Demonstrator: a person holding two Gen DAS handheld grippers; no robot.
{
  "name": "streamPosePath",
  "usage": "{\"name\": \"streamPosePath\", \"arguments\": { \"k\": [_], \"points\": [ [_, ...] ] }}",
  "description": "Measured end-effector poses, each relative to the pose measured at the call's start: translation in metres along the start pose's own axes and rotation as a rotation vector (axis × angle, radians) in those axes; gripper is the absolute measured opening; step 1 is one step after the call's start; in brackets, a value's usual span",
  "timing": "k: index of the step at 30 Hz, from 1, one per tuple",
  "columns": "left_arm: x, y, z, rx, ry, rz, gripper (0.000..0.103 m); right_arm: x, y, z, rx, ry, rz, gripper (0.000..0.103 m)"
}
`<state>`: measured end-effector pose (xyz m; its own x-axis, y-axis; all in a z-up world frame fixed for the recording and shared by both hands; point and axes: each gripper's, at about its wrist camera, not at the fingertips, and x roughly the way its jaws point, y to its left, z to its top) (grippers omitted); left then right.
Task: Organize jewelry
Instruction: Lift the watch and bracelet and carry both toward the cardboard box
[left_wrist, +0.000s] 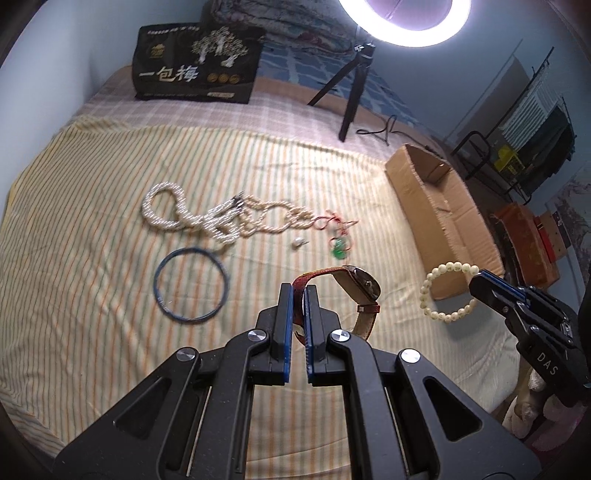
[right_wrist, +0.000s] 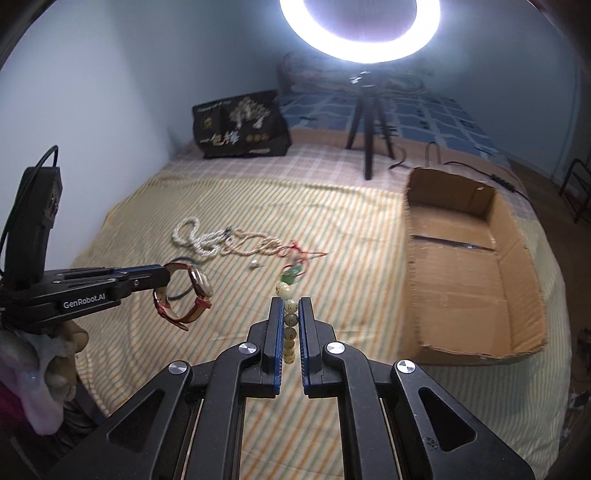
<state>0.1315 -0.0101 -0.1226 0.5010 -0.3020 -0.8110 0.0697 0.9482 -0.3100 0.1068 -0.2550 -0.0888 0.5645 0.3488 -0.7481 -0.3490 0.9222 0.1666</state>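
My right tool (right_wrist: 288, 325), clamped on the bead bracelet (left_wrist: 448, 291), is nearer the cardboard box (right_wrist: 517, 236), which lies ahead to its right with its long axis running away from me, while my left tool (left_wrist: 299, 295) pinches the watch (left_wrist: 360, 288) above the bed (left_wrist: 92, 221).

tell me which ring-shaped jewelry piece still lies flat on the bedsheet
The thin blue hoop bangle; the cream beaded bracelet and red-strapped wristwatch are held up.

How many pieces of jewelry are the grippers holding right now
2. The left gripper pinches a red leather-strap wristwatch; the right gripper clamps a cream beaded bracelet. Other pieces lie loose on the striped bedsheet.
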Motion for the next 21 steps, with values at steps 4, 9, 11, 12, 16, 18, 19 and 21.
{"name": "streamPosePath", "arguments": {
  "k": [4,9,11,12,16,18,19,21],
  "points": [
    [0.000,-0.019,0.005,0.014,-0.007,-0.029,0.003,-0.017,-0.018,0.002,0.033,-0.036,-0.020,0.006],
    [0.003,-0.045,0.014,0.021,-0.013,-0.069,0.003,-0.040,-0.045,0.005,0.073,-0.088,-0.062,0.006],
    [0.006,-0.054,0.016,0.025,-0.013,-0.079,0.003,-0.047,-0.057,0.007,0.090,-0.104,-0.078,0.006],
    [0.006,-0.059,0.018,0.028,-0.014,-0.086,0.003,-0.049,-0.061,0.007,0.098,-0.110,-0.084,0.006],
    [0.012,-0.082,0.025,0.046,-0.017,-0.106,0.003,-0.056,-0.086,0.010,0.130,-0.126,-0.113,0.006],
    [0.016,-0.092,0.029,0.054,-0.012,-0.120,0.003,-0.055,-0.100,0.012,0.141,-0.128,-0.132,0.006],
    [0.018,-0.096,0.031,0.056,-0.010,-0.125,0.003,-0.055,-0.106,0.012,0.151,-0.129,-0.135,0.006],
    [0.023,-0.107,0.036,0.064,-0.012,-0.129,0.003,-0.053,-0.118,0.014,0.172,-0.128,-0.136,0.006]
  ]
}}
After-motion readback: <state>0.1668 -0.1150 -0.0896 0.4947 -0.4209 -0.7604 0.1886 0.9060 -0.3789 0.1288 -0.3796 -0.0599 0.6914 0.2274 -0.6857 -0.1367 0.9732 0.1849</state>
